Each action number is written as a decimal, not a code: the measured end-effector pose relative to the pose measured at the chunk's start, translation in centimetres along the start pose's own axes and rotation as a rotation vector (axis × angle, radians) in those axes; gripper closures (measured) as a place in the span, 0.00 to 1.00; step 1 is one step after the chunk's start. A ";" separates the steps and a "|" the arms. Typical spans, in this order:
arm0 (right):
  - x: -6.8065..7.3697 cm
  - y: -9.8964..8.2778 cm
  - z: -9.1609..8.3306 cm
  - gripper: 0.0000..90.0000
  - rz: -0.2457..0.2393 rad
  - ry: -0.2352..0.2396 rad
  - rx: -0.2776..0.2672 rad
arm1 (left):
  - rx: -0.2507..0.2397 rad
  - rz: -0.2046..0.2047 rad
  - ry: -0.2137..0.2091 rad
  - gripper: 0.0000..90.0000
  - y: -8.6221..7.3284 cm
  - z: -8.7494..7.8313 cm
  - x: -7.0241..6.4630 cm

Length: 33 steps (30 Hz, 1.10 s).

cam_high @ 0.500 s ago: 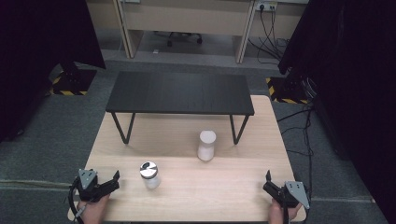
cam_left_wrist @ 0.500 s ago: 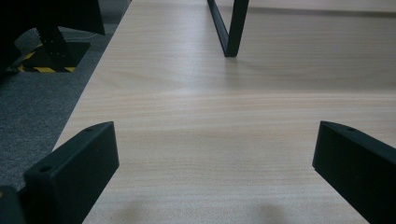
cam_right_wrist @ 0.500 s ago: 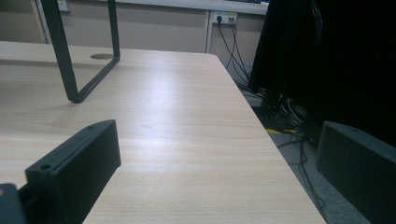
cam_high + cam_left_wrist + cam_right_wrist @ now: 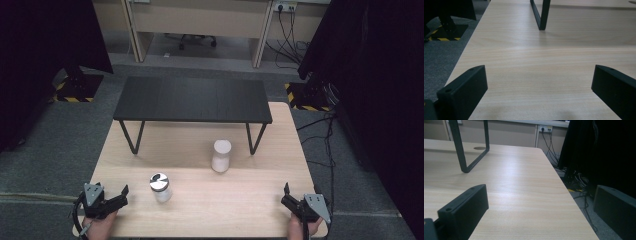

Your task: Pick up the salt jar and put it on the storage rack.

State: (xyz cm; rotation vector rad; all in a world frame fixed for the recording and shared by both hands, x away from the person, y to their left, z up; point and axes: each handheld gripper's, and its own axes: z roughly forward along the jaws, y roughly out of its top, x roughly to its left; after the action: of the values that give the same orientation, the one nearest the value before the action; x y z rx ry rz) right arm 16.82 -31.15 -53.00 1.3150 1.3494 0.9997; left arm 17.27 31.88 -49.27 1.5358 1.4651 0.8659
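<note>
Nothing has visibly shifted since half a second ago, so work is not yet starting. The left gripper point(image 4: 117, 196), lower left, and right gripper point(image 4: 289, 196), lower right, are resting wide open, fingers holding nothing. On the tabletop point(image 4: 250, 200) are sitting one lidded jar point(image 4: 160, 187), one white cylinder point(image 4: 221, 155), and one black bench point(image 4: 192, 99).

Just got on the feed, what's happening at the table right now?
Nothing is being handled yet. A person holds the left tool and the right tool low at the near corners of the wooden table, both with jaws spread and nothing between them. A metal-lidded jar stands near the left tool, apart from it. A white cylinder stands farther in, just in front of the black shelf at the far side.
</note>
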 end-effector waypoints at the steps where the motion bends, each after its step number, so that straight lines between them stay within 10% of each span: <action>1: 0.0 0.0 0.0 0.00 -0.002 0.000 0.001 | -0.004 0.006 -0.006 0.00 -0.2 -0.1 -0.1; 33: 0.2 0.4 0.2 0.00 -0.026 0.005 0.026 | -0.078 0.133 -0.197 0.00 -1.8 -1.4 0.4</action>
State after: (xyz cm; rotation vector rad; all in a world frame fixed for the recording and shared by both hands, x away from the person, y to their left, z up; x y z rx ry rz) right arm 17.14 -30.97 -52.67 1.3121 1.3846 0.9713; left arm 15.25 32.35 -50.27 1.6247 1.1859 0.8132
